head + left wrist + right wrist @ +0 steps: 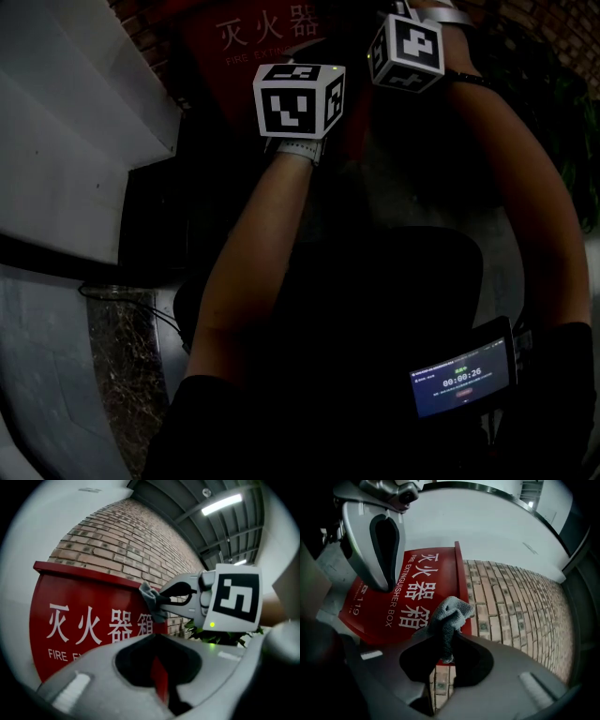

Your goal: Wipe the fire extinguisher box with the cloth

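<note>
nearest the body, at 5 o'clock in the head view, a small screen [461, 380] read "00:00:26". from there two bare forearms [253, 253] ran up toward 12 o'clock, each ending at a marker cube [300, 98].

the left hand-held gripper [157, 637] had its jaws together with nothing between them. only a red sliver of the box showed through the slit. the right hand-held gripper [446, 637] was clamped on a bunched grey cloth [449, 613], which stood up out of the jaws.

just beyond stood the red fire extinguisher box [89, 602], backed by a brick wall [126, 536]. in the left gripper view its long axis ran level from 9 to 3 o'clock and its white lettering sat upright: "灭火器箱" above a cut-off "fire e" in capitals. the cloth touched the box's top rim at the 3 o'clock corner. in the right gripper view the front appeared turned, its lines running from 12 down to 6 o'clock: "fire extinguisher box" in capitals, then "灭火器箱", with "119" toward 9 o'clock. the head view showed "灭火器" at 12 o'clock.

farthest off, strip lights [221, 504] glowed on the ceiling [187, 498] at 1 o'clock in the left gripper view.
</note>
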{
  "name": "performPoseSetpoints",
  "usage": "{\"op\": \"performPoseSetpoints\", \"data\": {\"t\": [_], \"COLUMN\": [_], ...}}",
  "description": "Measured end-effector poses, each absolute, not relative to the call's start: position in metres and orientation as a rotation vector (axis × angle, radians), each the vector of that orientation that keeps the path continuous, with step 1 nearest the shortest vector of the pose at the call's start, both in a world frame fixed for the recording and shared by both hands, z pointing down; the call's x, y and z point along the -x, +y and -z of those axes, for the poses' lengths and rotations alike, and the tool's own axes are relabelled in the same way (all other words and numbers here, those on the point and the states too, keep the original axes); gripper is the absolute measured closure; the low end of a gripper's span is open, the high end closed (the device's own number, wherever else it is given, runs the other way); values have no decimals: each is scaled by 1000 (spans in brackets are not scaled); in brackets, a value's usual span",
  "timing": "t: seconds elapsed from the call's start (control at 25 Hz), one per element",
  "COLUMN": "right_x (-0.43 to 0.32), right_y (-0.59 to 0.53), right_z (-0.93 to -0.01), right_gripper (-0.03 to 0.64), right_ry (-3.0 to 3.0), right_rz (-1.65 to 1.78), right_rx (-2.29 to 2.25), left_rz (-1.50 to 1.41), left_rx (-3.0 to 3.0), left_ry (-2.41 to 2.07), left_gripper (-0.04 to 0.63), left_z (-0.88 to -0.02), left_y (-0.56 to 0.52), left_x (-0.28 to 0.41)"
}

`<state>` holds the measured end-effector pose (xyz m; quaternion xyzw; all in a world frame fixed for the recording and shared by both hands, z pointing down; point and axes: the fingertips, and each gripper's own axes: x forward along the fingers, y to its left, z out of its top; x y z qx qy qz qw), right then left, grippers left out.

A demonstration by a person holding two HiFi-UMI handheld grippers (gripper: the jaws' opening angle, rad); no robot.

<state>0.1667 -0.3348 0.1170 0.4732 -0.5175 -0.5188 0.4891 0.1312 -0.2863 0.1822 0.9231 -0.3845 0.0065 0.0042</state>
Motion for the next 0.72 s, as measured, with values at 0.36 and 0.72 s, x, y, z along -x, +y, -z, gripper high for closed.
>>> {"op": "performPoseSetpoints", "data": {"t": [0.36, 0.72], "right_x": [-170, -171], "right_y": [-331, -332], "right_z": [-157, -219], "right_gripper": [561, 562], "right_ry": [-1267, -1337], "right_rz": [1244, 1174], "right_rx": [-1117, -1093], "left_rz": [-12, -68], "left_rx": [-2890, -2859], "left_ry": [-1190, -1136], "left_gripper": [592, 592], "left_z": [-216, -284], "left_y": [-288, -294], "left_x": [-131, -122]}}
